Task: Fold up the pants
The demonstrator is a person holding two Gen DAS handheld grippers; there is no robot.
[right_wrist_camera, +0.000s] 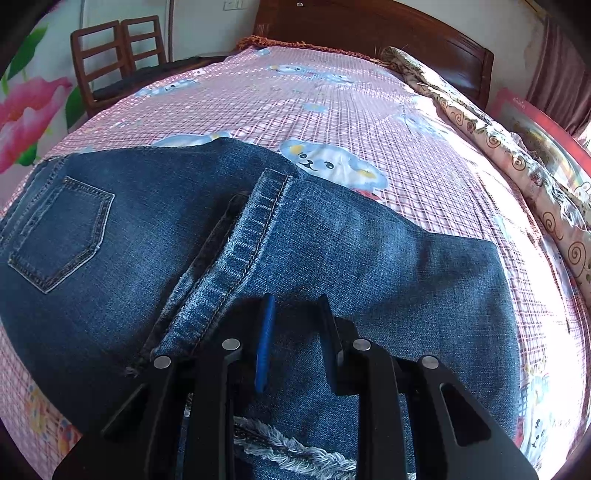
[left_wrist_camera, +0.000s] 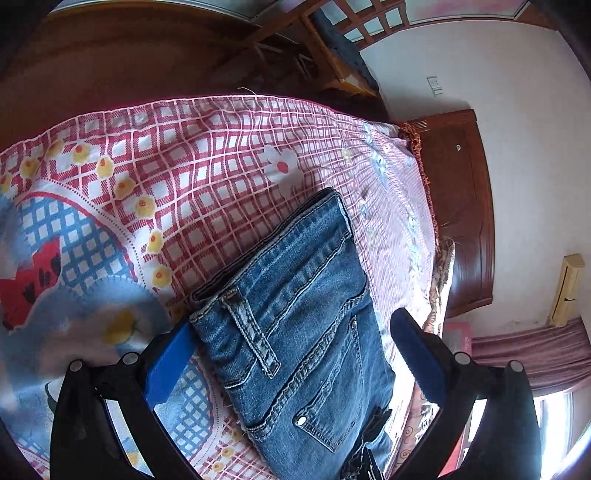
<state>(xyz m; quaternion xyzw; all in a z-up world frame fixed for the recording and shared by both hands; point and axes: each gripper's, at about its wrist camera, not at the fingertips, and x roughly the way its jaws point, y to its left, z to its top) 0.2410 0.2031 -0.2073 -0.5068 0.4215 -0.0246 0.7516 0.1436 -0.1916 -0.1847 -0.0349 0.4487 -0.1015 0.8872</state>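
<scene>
Blue denim pants [left_wrist_camera: 295, 317] lie folded on the patterned bedspread [left_wrist_camera: 207, 155]. In the left wrist view the waistband corner with a belt loop sits between my fingers; my left gripper [left_wrist_camera: 291, 332] is open wide, straddling the folded stack without holding it. In the right wrist view the pants [right_wrist_camera: 332, 236] lie folded with a leg hem [right_wrist_camera: 255, 236] laid across and a back pocket [right_wrist_camera: 59, 236] at left. My right gripper [right_wrist_camera: 295, 306] hovers just over the denim with a narrow gap between its jaws and holds nothing.
The wooden headboard [right_wrist_camera: 369, 22] stands at the far end of the bed. A rolled floral quilt [right_wrist_camera: 517, 158] lies along the right edge. Wooden chairs [right_wrist_camera: 114, 48] stand beside the bed at far left. A wall with a curtain [left_wrist_camera: 535, 350] is at the right.
</scene>
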